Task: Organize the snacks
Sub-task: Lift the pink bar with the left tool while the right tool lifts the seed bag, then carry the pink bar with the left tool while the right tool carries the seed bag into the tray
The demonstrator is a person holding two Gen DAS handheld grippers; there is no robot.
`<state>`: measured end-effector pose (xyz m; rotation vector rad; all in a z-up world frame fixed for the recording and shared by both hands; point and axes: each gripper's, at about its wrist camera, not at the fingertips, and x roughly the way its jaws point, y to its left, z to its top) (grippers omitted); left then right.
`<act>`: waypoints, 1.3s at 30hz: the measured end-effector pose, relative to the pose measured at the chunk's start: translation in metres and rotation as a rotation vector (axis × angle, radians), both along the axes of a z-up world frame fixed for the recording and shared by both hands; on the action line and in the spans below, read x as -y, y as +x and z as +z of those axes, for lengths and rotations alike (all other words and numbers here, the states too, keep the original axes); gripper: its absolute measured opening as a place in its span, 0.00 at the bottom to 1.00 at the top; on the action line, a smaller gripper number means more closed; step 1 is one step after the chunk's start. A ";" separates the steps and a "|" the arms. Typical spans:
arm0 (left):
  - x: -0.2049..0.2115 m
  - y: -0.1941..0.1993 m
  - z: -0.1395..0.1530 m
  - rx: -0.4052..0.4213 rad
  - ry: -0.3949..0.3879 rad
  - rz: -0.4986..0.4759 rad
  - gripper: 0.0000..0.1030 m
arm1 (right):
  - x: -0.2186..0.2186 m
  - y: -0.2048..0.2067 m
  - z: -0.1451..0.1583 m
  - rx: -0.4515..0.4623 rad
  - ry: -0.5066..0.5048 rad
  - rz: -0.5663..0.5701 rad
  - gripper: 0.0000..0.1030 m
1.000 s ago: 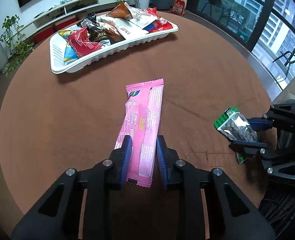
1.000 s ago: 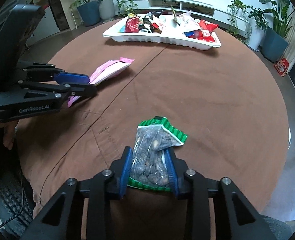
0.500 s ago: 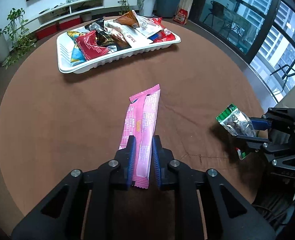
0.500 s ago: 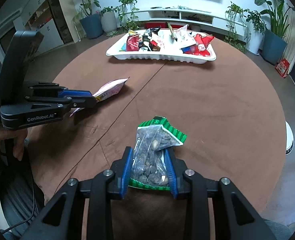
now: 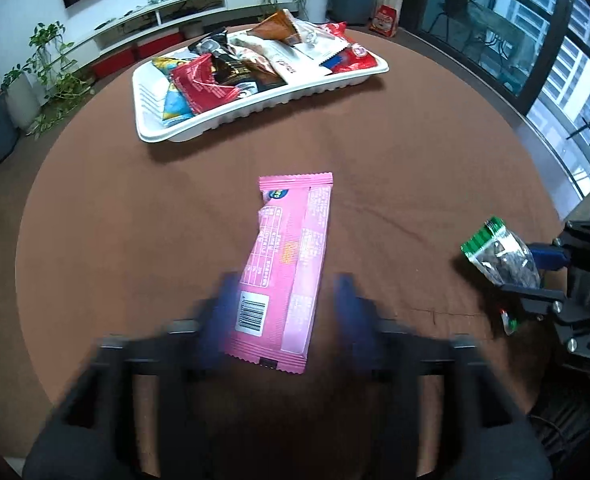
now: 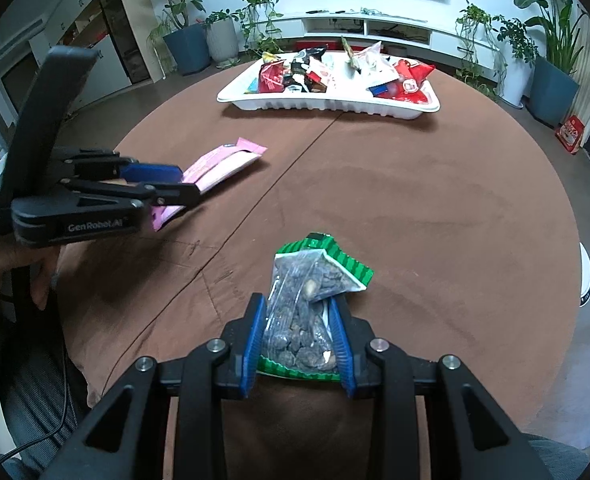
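Observation:
A pink snack packet lies flat on the round brown table; it also shows in the right wrist view. My left gripper is open, its blurred jaws spread on either side of the packet's near end. My right gripper is shut on a clear bag of dark nuts with a green edge, held low over the table's near right side; the bag also shows in the left wrist view. A white tray heaped with snack packets stands at the far side.
Potted plants, a low white TV shelf and large windows ring the table. Brown tabletop lies between the pink packet and the tray. A red bag stands on the floor at far right.
My left gripper has opened and let go of the pink packet, which now lies flat on the table. My right gripper still holds the nut bag, slightly raised.

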<state>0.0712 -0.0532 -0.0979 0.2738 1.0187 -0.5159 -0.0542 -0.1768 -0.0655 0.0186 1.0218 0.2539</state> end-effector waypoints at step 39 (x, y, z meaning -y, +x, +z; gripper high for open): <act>-0.040 0.018 0.060 0.044 -0.225 0.067 0.03 | 0.024 0.012 0.033 0.113 0.037 -0.044 0.34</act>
